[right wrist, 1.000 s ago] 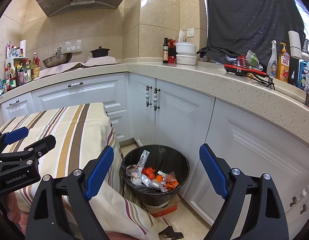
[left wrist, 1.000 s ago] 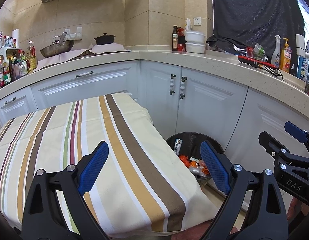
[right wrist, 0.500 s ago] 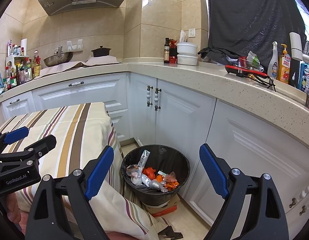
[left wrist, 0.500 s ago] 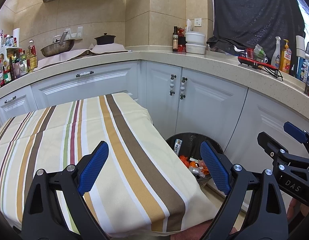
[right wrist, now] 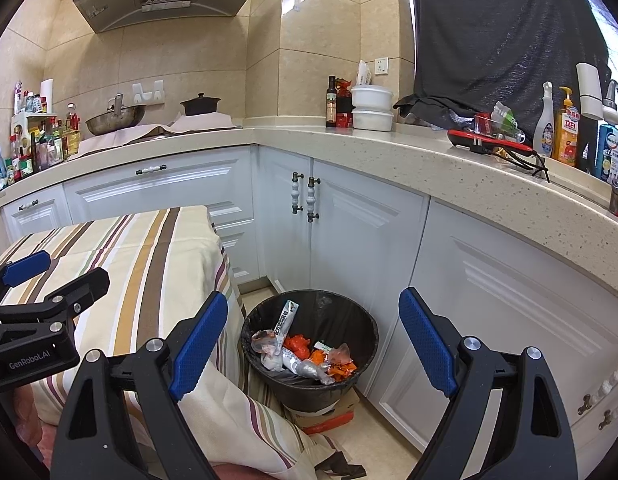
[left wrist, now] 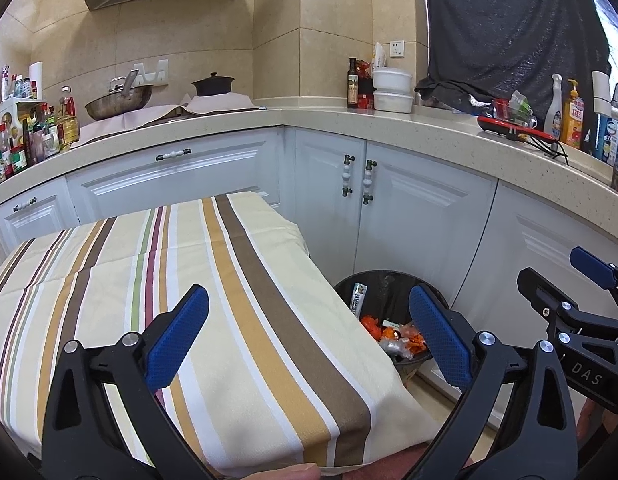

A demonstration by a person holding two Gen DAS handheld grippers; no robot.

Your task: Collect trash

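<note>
Left wrist: left gripper (left wrist: 309, 332) hangs over the bare striped cloth (left wrist: 157, 280) near its right edge, jaws opening with nothing between.

Right wrist: right gripper (right wrist: 313, 332), jaws wide and empty, frames the bin (right wrist: 253, 340) of trash (right wrist: 305, 354) between cloth edge and cabinets (right wrist: 369, 232).

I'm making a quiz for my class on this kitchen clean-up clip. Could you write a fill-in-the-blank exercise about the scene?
1. The wrappers lie inside the black ____ on the floor.
2. The table is covered with a ____ cloth.
3. Nothing is between the right gripper's blue pads, so it is ____.
4. The two white bowls on the counter are ____ one on the other.

Missing words: bin; striped; empty; stacked
</note>
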